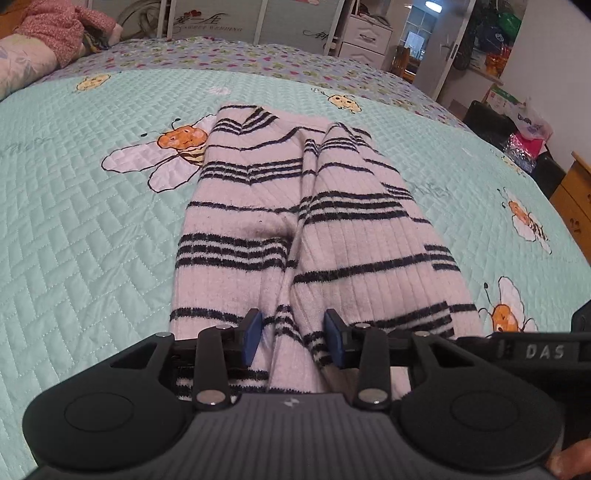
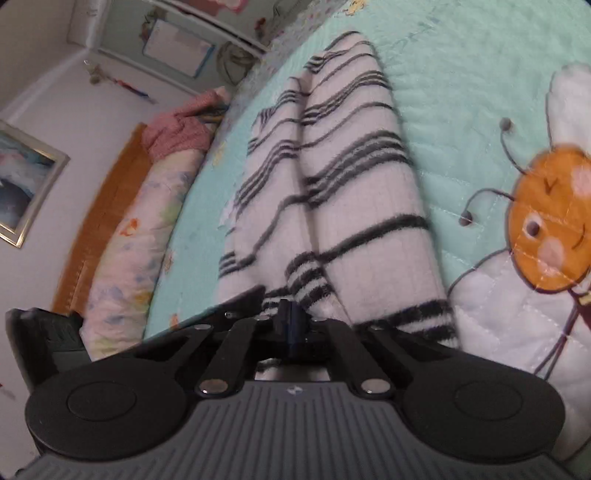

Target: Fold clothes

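Observation:
A white sweater with dark stripes [image 1: 280, 206] lies lengthwise on the mint quilted bedspread [image 1: 74, 221], both sides folded in toward the middle. My left gripper [image 1: 293, 336] is open at the sweater's near end, its blue pads either side of a raised fold of knit without pinching it. In the right wrist view the same sweater [image 2: 332, 177] runs away from the camera. My right gripper [image 2: 291, 321] has its jaws together at the sweater's near edge; whether cloth is pinched between them is hidden.
A pink garment [image 1: 55, 29] and a floral pillow [image 1: 18, 66] lie at the bed's far left. A wardrobe and drawers [image 1: 365, 37] stand behind the bed. Bags and a wooden cabinet [image 1: 576, 199] line the right side. A framed picture [image 2: 22, 184] hangs on the wall.

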`<state>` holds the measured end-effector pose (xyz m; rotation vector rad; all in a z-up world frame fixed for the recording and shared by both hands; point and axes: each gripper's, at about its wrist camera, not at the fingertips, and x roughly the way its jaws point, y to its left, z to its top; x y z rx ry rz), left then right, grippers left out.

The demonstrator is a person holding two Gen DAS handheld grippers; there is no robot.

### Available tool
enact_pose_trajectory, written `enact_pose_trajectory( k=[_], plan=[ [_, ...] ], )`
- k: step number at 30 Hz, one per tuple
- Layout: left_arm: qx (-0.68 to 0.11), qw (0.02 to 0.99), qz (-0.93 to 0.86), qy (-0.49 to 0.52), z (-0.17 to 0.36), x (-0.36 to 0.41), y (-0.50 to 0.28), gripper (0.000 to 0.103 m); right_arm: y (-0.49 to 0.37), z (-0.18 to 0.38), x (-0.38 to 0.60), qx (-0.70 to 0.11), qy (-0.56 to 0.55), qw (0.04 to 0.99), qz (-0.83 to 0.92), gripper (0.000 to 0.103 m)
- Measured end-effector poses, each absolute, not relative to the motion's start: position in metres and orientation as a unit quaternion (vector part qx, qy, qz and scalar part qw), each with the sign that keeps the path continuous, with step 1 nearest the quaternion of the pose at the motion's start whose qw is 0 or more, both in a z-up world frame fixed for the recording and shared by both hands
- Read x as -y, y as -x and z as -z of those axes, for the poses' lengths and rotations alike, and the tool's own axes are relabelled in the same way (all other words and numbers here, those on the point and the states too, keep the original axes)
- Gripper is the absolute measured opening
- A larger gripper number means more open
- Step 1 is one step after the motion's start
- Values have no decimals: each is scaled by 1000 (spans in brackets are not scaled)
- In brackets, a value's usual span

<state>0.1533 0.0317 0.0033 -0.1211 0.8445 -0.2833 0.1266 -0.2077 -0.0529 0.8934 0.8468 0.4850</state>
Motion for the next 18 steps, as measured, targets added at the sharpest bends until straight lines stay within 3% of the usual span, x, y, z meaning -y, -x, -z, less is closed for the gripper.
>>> enact_pose_trajectory(
  k=[8, 11, 13, 14, 15, 18],
  plan=[
    [-406, 901, 139, 62, -3, -33, -153, 41, -76, 1, 222, -340, -442, 792, -250, 13],
    [-405, 902, 139, 63, -3, -33, -153, 41, -54, 11, 221, -361, -450, 778, -249, 19],
    [-403, 902, 140, 64, -2, -33, -153, 41, -48, 35, 213, -398, -446, 765, -238, 16],
    [-403, 902, 140, 64, -2, -33, -153, 41, -47, 47, 209, -406, -443, 764, -234, 4],
    [-404, 902, 140, 65, -2, -34, -153, 41, -48, 59, 206, -411, -440, 765, -230, 0],
    [-408, 900, 137, 65, -4, -33, -154, 41, -35, 47, 208, -403, -434, 769, -242, 0]
  ],
)
